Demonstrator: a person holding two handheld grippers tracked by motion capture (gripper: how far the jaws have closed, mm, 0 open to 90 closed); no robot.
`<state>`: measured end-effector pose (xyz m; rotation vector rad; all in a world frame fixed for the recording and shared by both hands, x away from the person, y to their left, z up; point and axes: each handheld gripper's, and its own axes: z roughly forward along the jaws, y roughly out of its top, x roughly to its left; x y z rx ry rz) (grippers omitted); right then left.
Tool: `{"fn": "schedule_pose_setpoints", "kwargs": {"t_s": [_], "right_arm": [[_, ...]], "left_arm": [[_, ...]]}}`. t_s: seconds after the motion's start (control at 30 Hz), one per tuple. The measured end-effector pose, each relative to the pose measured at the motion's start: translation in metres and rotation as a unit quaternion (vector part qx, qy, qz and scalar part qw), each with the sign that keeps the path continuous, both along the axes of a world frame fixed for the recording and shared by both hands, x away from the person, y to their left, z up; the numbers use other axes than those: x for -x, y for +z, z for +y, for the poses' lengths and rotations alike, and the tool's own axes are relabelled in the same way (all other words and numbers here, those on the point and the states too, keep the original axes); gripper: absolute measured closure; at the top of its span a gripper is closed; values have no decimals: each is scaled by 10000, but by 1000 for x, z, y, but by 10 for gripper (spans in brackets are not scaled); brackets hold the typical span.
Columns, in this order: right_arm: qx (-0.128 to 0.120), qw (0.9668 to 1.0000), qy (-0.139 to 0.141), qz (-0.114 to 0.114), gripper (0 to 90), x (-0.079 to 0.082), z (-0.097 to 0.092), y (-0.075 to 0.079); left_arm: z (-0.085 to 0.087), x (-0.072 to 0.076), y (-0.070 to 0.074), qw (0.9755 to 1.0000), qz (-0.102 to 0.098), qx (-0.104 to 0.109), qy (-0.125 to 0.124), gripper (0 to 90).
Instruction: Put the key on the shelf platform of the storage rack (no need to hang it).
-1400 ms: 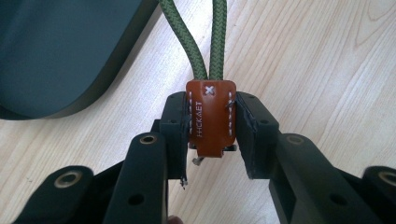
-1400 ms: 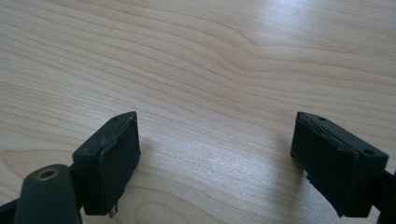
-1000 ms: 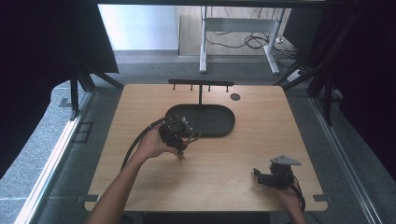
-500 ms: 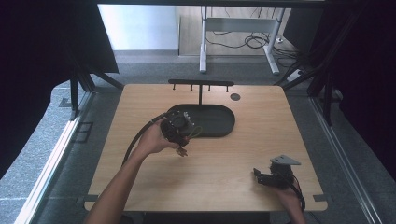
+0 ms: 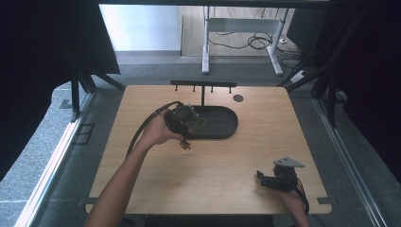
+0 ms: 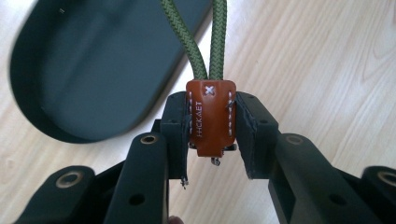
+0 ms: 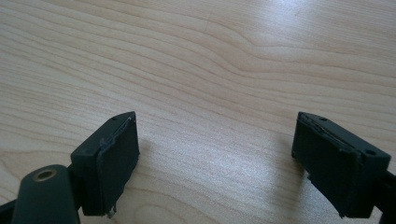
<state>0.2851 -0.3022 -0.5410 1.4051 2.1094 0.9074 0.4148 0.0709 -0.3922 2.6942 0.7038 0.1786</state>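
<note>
Pale wooden tabletop (image 5: pixel 217 175), dark oval tray (image 5: pixel 222 124) below a black hook rack (image 5: pixel 203 85), left gripper (image 6: pixel 211 135) raised at the tray's near-left edge with fingers (image 6: pixel 180 133) clenched on a brown leather key fob (image 6: pixel 210 116) with green cord loop (image 6: pixel 217 37), right gripper (image 7: pixel 217 163) on the tabletop's near-right, fingers spread wide and released.

A lab or recording bay in an office-like room. A bare wooden table (image 5: pixel 208 156) stands alone on grey carpet (image 5: pixel 52 156), hemmed left and right by black curtains (image 5: pixel 42 56) on dark frames. Far behind it stands a desk frame (image 5: pixel 241 28) with loose cables (image 5: pixel 250 42) on a wood floor. A black tray (image 5: pixel 217 124) and peg rack (image 5: pixel 203 85) sit on the table.
</note>
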Motion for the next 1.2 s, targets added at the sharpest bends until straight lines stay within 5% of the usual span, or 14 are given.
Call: {"fn": "schedule_pose_setpoints", "kwargs": {"t_s": [0.5,1.2], "right_arm": [[-6,10000,-3,4,150,0,0,0],[-1,10000,1,0,150,0,0,0]], "left_arm": [[-13,-34,13,9998,-79,-91,150,674],[-26,-69,1,9996,-63,-127,261,672]]}}
